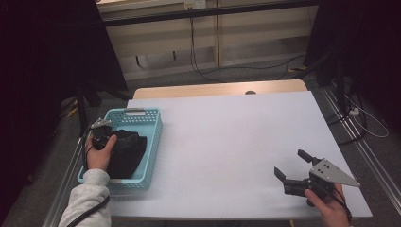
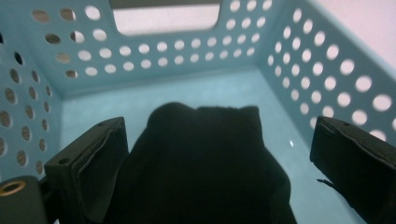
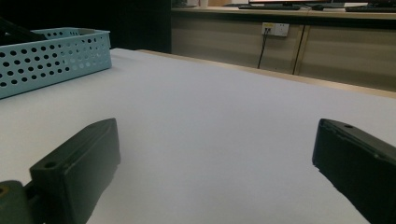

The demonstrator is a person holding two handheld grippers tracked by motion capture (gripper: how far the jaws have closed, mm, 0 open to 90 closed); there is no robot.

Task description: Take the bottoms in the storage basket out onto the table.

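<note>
A light blue perforated basket [image 1: 156,135] stands at the table's left edge with a folded black cloth [image 1: 128,152] in it. My left gripper [image 1: 109,135] is down inside the basket, over the cloth's near-left part. In the left gripper view its jaws [image 2: 217,140] stand wide apart, open, with the black cloth [image 2: 205,172] lying between and below them; the basket's far wall [image 2: 163,51] with its handle slot is ahead. My right gripper [image 1: 291,163] rests low over the table's near right corner, open, with nothing between its jaws [image 3: 217,135].
A white table [image 1: 227,132] stretches between the basket and the right gripper. In the right gripper view the basket [image 3: 51,58] sits far left. Cables and wooden cabinets lie beyond the table's far edge; dark stands flank both sides.
</note>
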